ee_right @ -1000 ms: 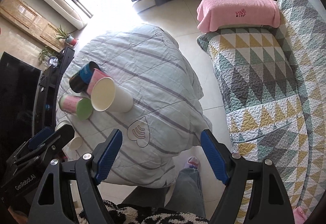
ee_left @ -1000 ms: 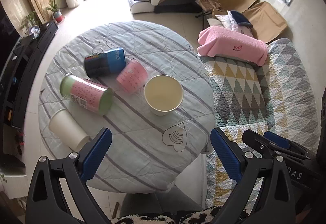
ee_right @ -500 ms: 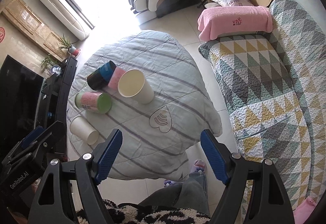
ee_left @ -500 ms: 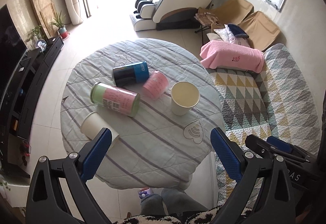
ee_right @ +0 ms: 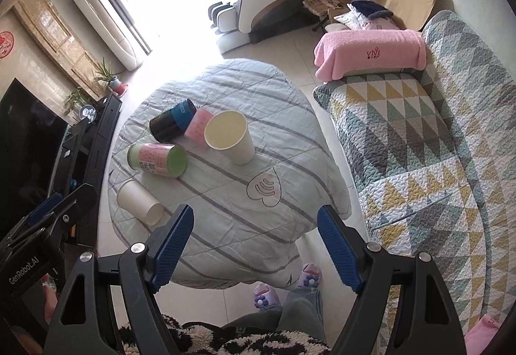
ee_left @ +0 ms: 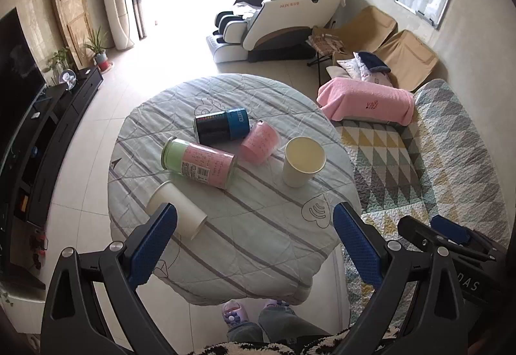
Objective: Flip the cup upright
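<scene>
A round table with a striped grey cloth (ee_left: 258,242) (ee_right: 251,226) holds several cups. A cream paper cup (ee_left: 302,165) (ee_right: 230,137) stands upright right of centre. A white paper cup (ee_left: 175,209) (ee_right: 138,201) lies on its side at the near left edge. A pink cup (ee_left: 259,143) (ee_right: 200,126), a black and blue can (ee_left: 222,126) (ee_right: 172,121) and a green and pink canister (ee_left: 198,166) (ee_right: 156,158) also lie on their sides. My left gripper (ee_left: 254,245) and right gripper (ee_right: 254,245) are both open, empty and held high above the table's near edge.
A quilted sofa (ee_left: 435,167) with a pink towel (ee_left: 367,103) stands right of the table. A black TV cabinet (ee_left: 42,135) runs along the left. A massage chair (ee_left: 280,22) is behind. The person's slippered feet (ee_right: 283,287) are below the near table edge.
Both grippers have pulled up and back from the table, so the cups look smaller and farther. The cups have not moved. Both grippers stay open.
</scene>
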The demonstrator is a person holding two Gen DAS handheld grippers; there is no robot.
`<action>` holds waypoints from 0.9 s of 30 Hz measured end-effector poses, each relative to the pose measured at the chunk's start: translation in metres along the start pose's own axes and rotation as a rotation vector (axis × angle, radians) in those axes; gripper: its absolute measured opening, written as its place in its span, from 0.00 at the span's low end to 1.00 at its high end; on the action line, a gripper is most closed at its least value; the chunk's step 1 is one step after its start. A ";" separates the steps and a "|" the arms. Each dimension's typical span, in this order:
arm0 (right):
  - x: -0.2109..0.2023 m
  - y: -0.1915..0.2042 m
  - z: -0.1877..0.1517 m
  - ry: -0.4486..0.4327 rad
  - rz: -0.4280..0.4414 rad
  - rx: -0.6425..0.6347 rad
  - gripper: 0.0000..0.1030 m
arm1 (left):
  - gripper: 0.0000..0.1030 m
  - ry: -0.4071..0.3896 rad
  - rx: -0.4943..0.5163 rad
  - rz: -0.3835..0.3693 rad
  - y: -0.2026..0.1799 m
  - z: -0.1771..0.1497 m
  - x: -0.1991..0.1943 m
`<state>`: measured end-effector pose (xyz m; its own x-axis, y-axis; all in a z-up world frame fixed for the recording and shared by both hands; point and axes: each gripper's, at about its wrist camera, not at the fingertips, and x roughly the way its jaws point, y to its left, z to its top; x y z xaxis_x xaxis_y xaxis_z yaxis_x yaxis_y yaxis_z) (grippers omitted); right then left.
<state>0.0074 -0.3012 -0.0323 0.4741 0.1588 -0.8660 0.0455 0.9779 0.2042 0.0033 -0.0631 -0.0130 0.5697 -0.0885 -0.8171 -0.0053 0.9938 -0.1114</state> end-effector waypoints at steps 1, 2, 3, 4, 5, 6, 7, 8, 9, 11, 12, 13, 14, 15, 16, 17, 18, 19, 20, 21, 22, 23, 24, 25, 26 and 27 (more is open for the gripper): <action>-0.003 0.001 0.001 -0.013 -0.003 -0.002 0.78 | 0.96 -0.004 0.000 -0.002 0.000 0.001 -0.001; -0.005 0.001 0.001 -0.024 -0.005 -0.005 0.78 | 0.96 -0.009 -0.001 -0.003 0.001 0.001 -0.002; -0.008 0.002 0.002 -0.036 -0.008 -0.008 0.78 | 0.96 -0.016 0.000 -0.003 0.000 0.002 -0.003; -0.011 0.002 0.003 -0.048 -0.013 -0.013 0.78 | 0.96 -0.026 0.002 -0.002 0.000 0.003 -0.005; -0.013 0.003 0.003 -0.056 -0.016 -0.016 0.78 | 0.96 -0.036 0.006 0.000 -0.002 0.004 -0.007; -0.014 0.003 0.003 -0.064 -0.019 -0.020 0.78 | 0.96 -0.045 0.010 0.000 -0.002 0.005 -0.009; -0.016 0.002 0.004 -0.070 -0.020 -0.023 0.78 | 0.96 -0.058 0.012 -0.003 -0.003 0.006 -0.011; -0.017 0.002 0.004 -0.076 -0.019 -0.023 0.78 | 0.96 -0.069 0.015 -0.004 -0.004 0.007 -0.013; -0.019 0.000 0.005 -0.086 -0.019 -0.020 0.78 | 0.96 -0.080 0.020 -0.003 -0.005 0.008 -0.014; -0.021 0.000 0.007 -0.100 -0.021 -0.022 0.78 | 0.96 -0.103 0.027 0.000 -0.007 0.011 -0.018; -0.023 -0.001 0.008 -0.109 -0.024 -0.023 0.78 | 0.96 -0.113 0.032 0.002 -0.009 0.012 -0.020; -0.025 -0.001 0.008 -0.120 -0.024 -0.024 0.78 | 0.96 -0.121 0.036 0.007 -0.010 0.013 -0.022; -0.027 -0.001 0.009 -0.130 -0.023 -0.027 0.78 | 0.96 -0.133 0.038 0.009 -0.011 0.014 -0.024; -0.029 -0.001 0.009 -0.140 -0.022 -0.028 0.78 | 0.96 -0.144 0.039 0.005 -0.011 0.014 -0.026; -0.031 -0.001 0.010 -0.149 -0.023 -0.029 0.78 | 0.96 -0.155 0.042 0.004 -0.012 0.015 -0.029; -0.034 -0.001 0.011 -0.160 -0.023 -0.031 0.78 | 0.96 -0.166 0.045 0.006 -0.013 0.016 -0.031; -0.036 -0.001 0.011 -0.171 -0.023 -0.033 0.78 | 0.96 -0.178 0.048 0.006 -0.013 0.016 -0.034; -0.037 -0.001 0.012 -0.179 -0.022 -0.033 0.78 | 0.96 -0.186 0.049 0.005 -0.014 0.017 -0.036; -0.039 0.000 0.013 -0.185 -0.021 -0.034 0.78 | 0.97 -0.194 0.051 0.004 -0.014 0.017 -0.038; -0.041 0.000 0.013 -0.193 -0.020 -0.036 0.78 | 0.97 -0.203 0.053 0.005 -0.014 0.018 -0.040; -0.042 0.001 0.013 -0.199 -0.020 -0.036 0.78 | 0.97 -0.215 0.056 0.004 -0.014 0.018 -0.043; -0.044 0.001 0.013 -0.207 -0.018 -0.039 0.78 | 0.97 -0.228 0.062 0.002 -0.015 0.019 -0.045; -0.045 0.002 0.013 -0.217 -0.015 -0.040 0.78 | 0.97 -0.237 0.066 0.001 -0.015 0.019 -0.046; -0.046 0.002 0.013 -0.224 -0.013 -0.040 0.78 | 0.98 -0.250 0.070 0.000 -0.015 0.019 -0.049; -0.047 0.002 0.014 -0.232 -0.012 -0.040 0.78 | 0.98 -0.262 0.075 -0.002 -0.015 0.020 -0.051; -0.049 0.003 0.014 -0.244 -0.007 -0.040 0.78 | 0.98 -0.271 0.078 -0.001 -0.015 0.021 -0.053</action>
<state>-0.0032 -0.3084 0.0172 0.6722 0.1188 -0.7308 0.0175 0.9842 0.1761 -0.0097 -0.0718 0.0432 0.7689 -0.0786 -0.6345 0.0526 0.9968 -0.0598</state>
